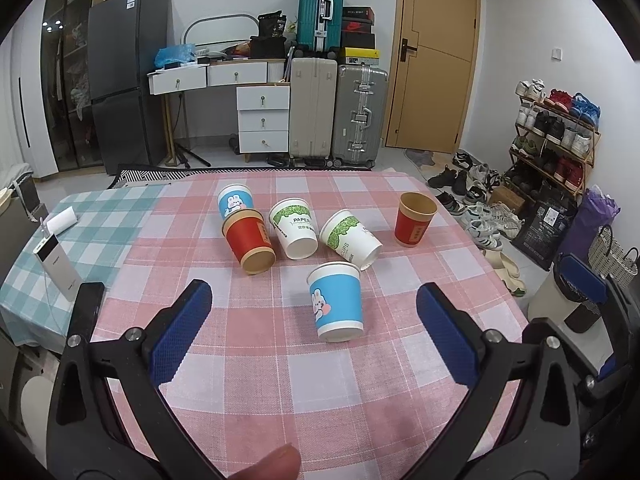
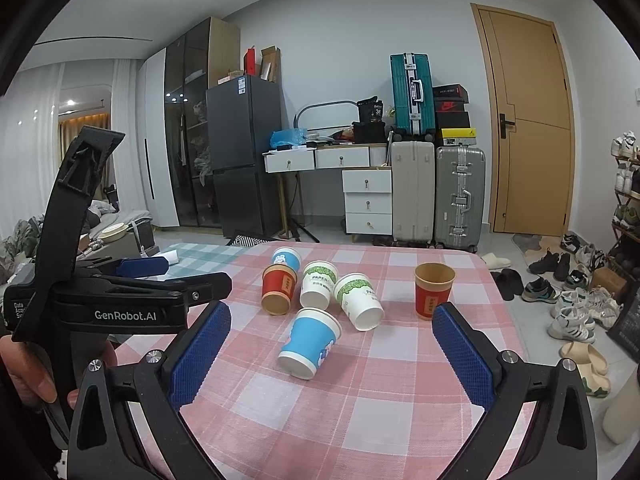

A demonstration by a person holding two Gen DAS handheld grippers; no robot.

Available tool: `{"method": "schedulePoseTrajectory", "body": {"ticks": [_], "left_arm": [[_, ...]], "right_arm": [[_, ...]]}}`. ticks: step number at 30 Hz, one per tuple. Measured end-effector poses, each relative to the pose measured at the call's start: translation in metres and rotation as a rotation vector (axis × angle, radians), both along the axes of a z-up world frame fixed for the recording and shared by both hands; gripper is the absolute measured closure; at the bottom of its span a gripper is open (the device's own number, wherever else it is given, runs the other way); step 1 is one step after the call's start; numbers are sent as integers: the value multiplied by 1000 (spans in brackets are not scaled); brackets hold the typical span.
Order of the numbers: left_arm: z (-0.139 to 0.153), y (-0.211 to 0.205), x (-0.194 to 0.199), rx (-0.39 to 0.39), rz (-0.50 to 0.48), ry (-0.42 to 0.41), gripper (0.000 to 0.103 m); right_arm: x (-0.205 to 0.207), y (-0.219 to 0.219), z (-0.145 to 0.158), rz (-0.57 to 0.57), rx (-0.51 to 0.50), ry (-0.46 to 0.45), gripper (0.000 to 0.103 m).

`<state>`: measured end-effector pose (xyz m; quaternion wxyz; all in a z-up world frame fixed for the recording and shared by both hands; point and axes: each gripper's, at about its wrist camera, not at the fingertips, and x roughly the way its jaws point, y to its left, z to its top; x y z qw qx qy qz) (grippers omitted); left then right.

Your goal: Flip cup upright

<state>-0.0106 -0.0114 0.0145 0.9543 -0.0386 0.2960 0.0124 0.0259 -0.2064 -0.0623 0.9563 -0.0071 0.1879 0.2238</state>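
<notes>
Several paper cups lie on the pink checked tablecloth (image 1: 280,360). A blue rabbit cup (image 1: 338,300) lies on its side nearest me, also in the right wrist view (image 2: 310,342). Behind it lie two white-green cups (image 1: 296,227) (image 1: 351,238), a red cup (image 1: 250,240) and a second blue cup (image 1: 235,200). One red cup (image 1: 414,220) stands upright at the right. My left gripper (image 1: 314,296) is open and empty, just short of the near blue cup. My right gripper (image 2: 332,322) is open and empty, above the table.
A white power bank (image 1: 58,270) and a black phone (image 1: 86,308) lie on the green checked cloth at the left. The left gripper's body (image 2: 120,300) shows at the left of the right wrist view. Suitcases, drawers and shoes stand beyond the table.
</notes>
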Motion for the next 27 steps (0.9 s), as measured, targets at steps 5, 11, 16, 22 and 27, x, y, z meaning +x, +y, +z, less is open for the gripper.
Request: {"method": "schedulePoseTrajectory", "body": {"ticks": [5, 11, 16, 22, 27], "left_arm": [[-1, -1, 0, -1, 2, 1, 1], [-2, -2, -2, -3, -2, 7, 1], [-5, -1, 0, -6, -1, 10, 1], [-9, 3, 1, -13, -2, 14, 1], [-9, 3, 1, -10, -1, 14, 1]], "right_arm": [[1, 0, -1, 2, -1, 0, 0], [0, 1, -3, 6, -7, 3, 0], [-1, 1, -2, 6, 0, 4, 0], [-1, 1, -2, 7, -1, 6, 0], [0, 1, -2, 6, -1, 9, 0]]}}
